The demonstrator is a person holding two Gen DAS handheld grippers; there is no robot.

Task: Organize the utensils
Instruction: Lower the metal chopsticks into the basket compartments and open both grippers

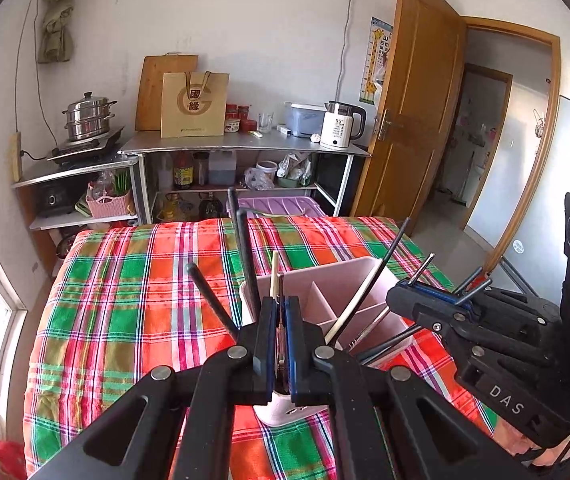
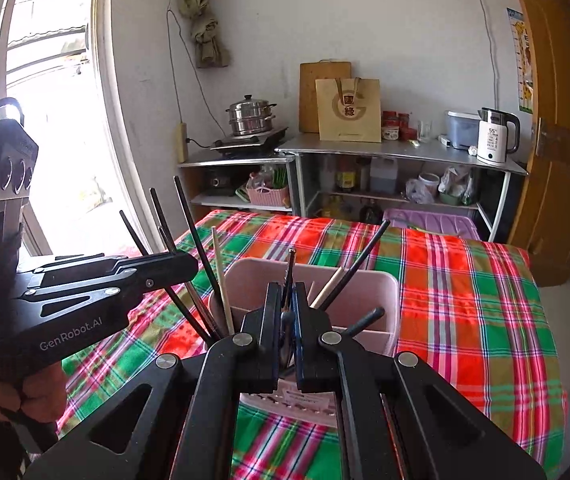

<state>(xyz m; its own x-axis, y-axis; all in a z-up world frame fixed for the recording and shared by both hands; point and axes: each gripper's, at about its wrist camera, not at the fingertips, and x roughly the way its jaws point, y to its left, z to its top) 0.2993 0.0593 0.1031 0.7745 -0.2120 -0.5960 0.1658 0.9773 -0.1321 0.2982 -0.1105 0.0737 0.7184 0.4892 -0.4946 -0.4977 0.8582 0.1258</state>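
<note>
A pink divided utensil holder (image 1: 325,280) (image 2: 361,280) stands on the plaid-covered table, with several black and wooden chopsticks (image 1: 245,256) (image 2: 189,236) leaning in its compartments. My left gripper (image 1: 280,312) is just above the holder's near-left compartment, shut on a pale utensil handle (image 1: 274,276) that stands upright. My right gripper (image 2: 288,300) is over the holder's near side, shut on a thin dark metal utensil (image 2: 289,272). It also shows from the side in the left wrist view (image 1: 425,292), pinching thin metal rods. The left gripper shows at the left in the right wrist view (image 2: 181,266).
The plaid cloth (image 1: 125,320) (image 2: 465,300) covers the table. Beyond its far edge stand metal shelves with a kettle (image 1: 341,126), a paper bag (image 1: 194,105) and a steamer pot (image 1: 87,116). A wooden door (image 1: 413,120) stands open at the right; a window (image 2: 45,80) is at the left.
</note>
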